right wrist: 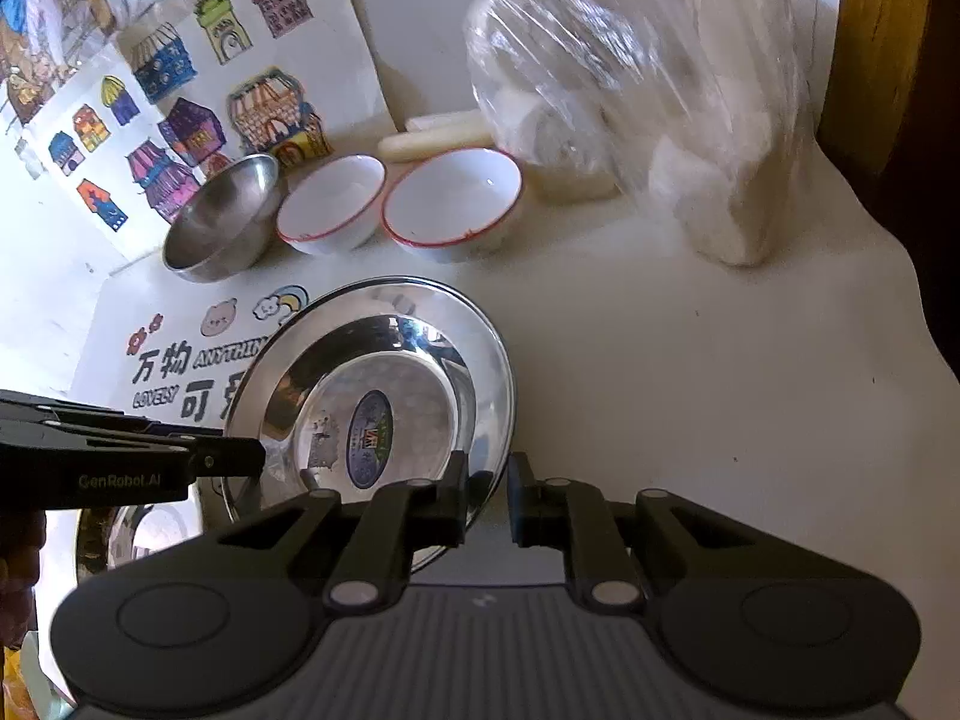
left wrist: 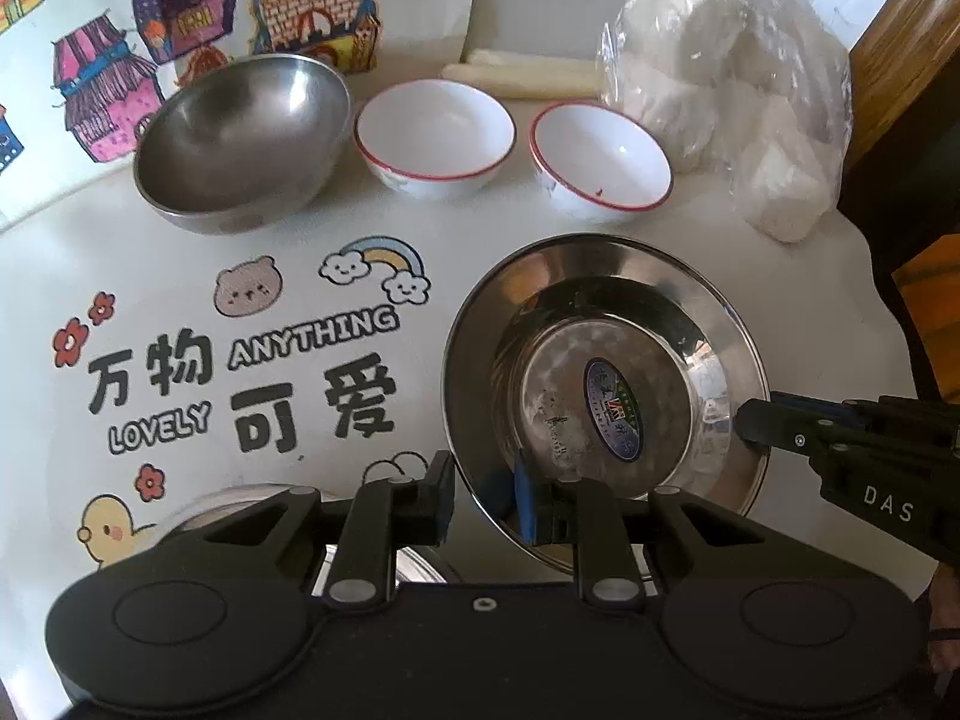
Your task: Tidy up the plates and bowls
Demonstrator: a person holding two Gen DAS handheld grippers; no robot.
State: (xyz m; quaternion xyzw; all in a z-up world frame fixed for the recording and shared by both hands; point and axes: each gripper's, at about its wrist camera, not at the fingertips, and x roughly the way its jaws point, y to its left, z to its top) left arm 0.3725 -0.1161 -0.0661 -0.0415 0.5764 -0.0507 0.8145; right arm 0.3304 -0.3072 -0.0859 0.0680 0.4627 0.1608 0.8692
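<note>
Both tools, left (left wrist: 480,501) and right (right wrist: 487,498), apparently clamp the steel plate (left wrist: 480,324) over a white tabletop (right wrist: 690,372).

1. My right gripper (right wrist: 487,498) had its jaws closed on the near rim of the steel plate (right wrist: 384,384), which sat tilted above the white table (right wrist: 690,372).
2. My left gripper (right wrist: 240,457) came in from the left and pinched the plate's opposite rim.
3. Behind the plate stood a steel bowl (right wrist: 222,222) and two red-rimmed white bowls (right wrist: 330,204) (right wrist: 450,198) in a row.
4. A clear bag (right wrist: 630,90) of white rolls lay to the right of them.
</note>
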